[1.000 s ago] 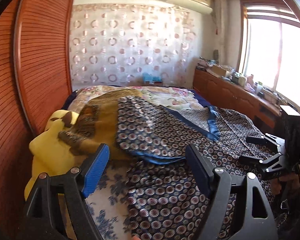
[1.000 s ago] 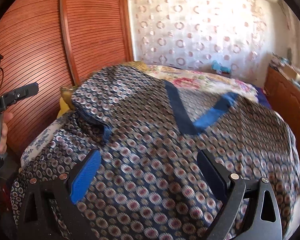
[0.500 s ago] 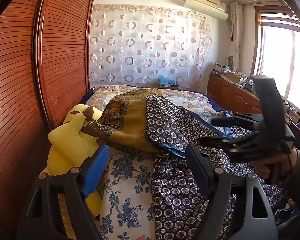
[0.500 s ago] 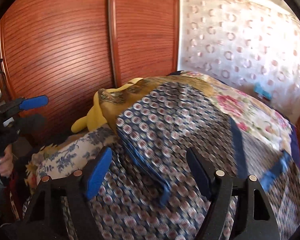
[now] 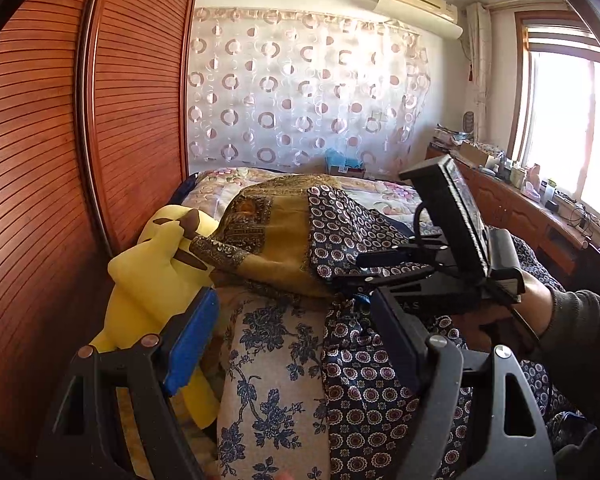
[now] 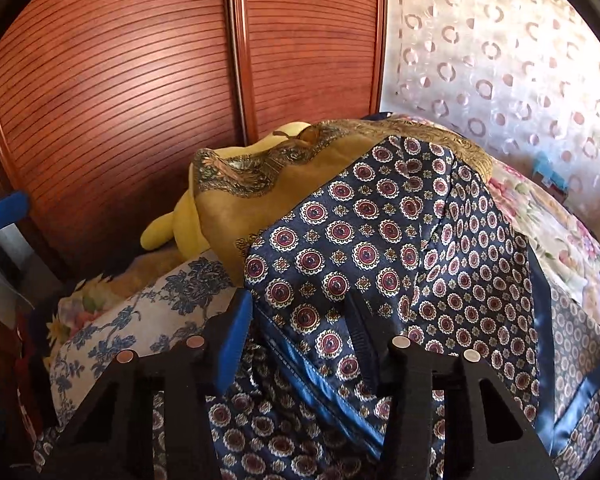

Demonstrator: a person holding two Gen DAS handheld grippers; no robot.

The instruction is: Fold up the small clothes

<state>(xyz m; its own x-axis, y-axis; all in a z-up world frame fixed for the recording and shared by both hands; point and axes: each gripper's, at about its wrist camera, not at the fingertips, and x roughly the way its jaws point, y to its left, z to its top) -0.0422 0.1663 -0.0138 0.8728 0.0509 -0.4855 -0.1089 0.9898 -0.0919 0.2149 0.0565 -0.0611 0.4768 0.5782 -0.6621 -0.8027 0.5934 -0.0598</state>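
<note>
A navy garment with a red-and-white medallion print (image 6: 379, 256) and blue trim lies spread on the bed, also in the left wrist view (image 5: 363, 384). Its folded-over flap rests on a mustard paisley cloth (image 6: 236, 208). My right gripper (image 6: 300, 316) is open, its fingers straddling the flap's blue-trimmed edge without pinching it; it also shows in the left wrist view (image 5: 379, 264). My left gripper (image 5: 292, 336) is open and empty, above the floral sheet (image 5: 276, 376) at the bed's near left.
A yellow plush toy (image 5: 156, 272) lies at the bed's left edge against the slatted wooden wardrobe doors (image 5: 60, 160). A wooden sideboard with clutter (image 5: 531, 208) runs under the window on the right. A circle-patterned curtain (image 5: 300, 100) hangs behind the bed.
Both grippers swung left. The right gripper moved in close over the folded flap's edge, crossing in front of the left gripper. Both stayed open.
</note>
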